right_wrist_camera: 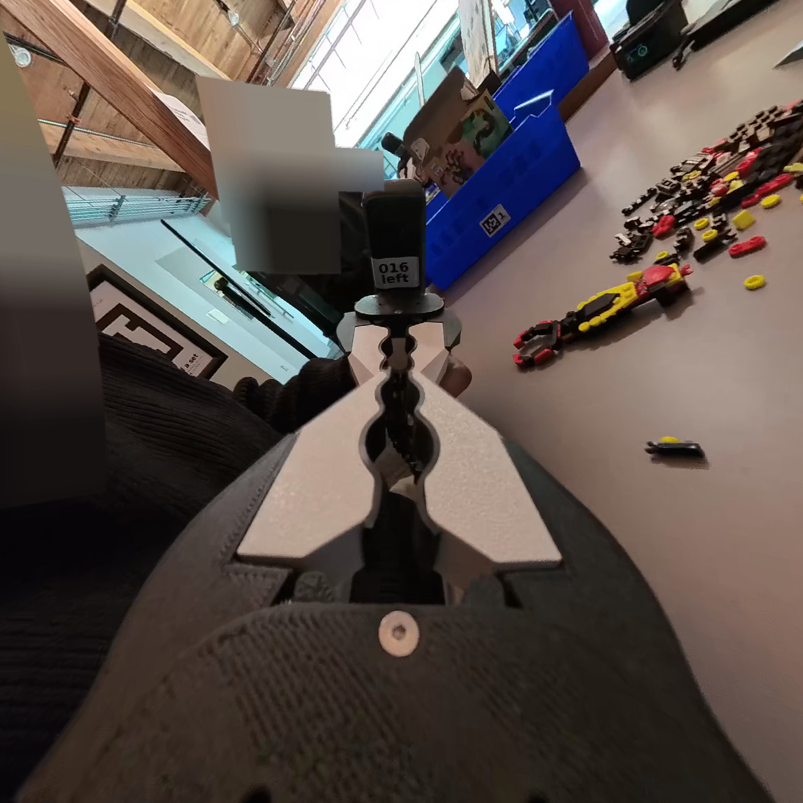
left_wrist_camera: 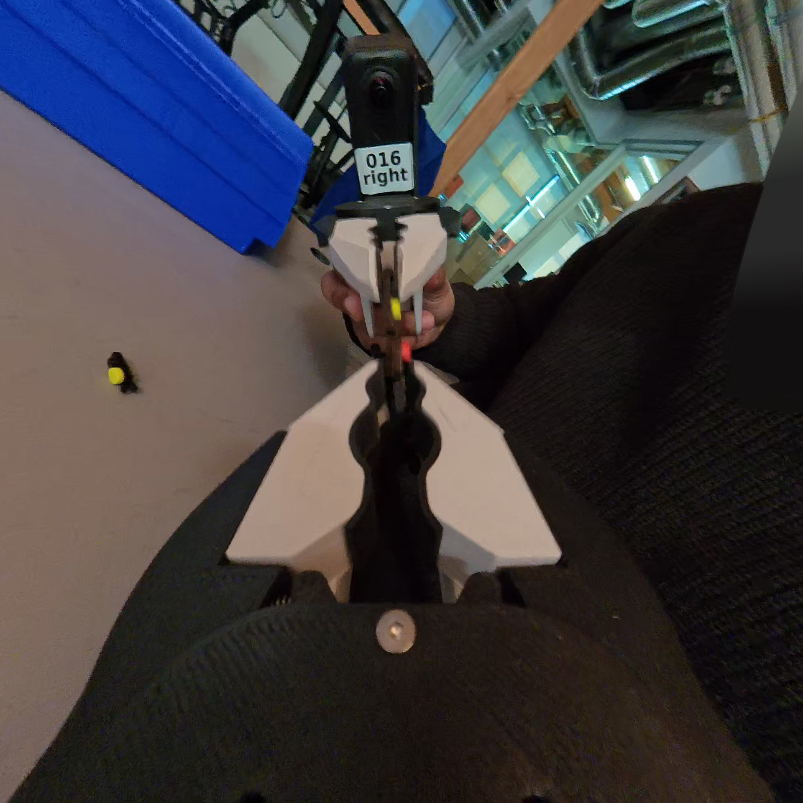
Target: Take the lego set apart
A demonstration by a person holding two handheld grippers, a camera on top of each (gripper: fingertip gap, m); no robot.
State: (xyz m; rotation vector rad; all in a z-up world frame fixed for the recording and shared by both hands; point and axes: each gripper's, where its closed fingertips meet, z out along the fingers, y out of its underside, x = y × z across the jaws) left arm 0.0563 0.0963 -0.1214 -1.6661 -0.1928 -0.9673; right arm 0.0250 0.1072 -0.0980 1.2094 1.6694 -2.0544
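A thin dark lego piece point(left_wrist_camera: 393, 343) with a yellow stud point(left_wrist_camera: 396, 308) and a red stud point(left_wrist_camera: 406, 352) is held in the air between both grippers, which face each other. My left gripper point(left_wrist_camera: 393, 373) is shut on its near end. My right gripper point(left_wrist_camera: 393, 332) is shut on the far end. In the right wrist view the same piece point(right_wrist_camera: 402, 428) runs between my right gripper's point(right_wrist_camera: 399, 380) fingers toward the left gripper point(right_wrist_camera: 399, 363). A small black piece with a yellow stud point(left_wrist_camera: 118, 374) lies on the table; it also shows in the right wrist view point(right_wrist_camera: 674, 447).
A black, yellow and red lego arm with a claw point(right_wrist_camera: 608, 308) lies on the grey table point(right_wrist_camera: 608, 565). A pile of loose pieces point(right_wrist_camera: 730, 191) sits beyond it. Blue bins point(right_wrist_camera: 499, 195) point(left_wrist_camera: 152, 108) stand at the table's edge. A person's dark sleeve point(left_wrist_camera: 652, 391) is close by. Both grippers' tips are close together, under 4 cm apart.
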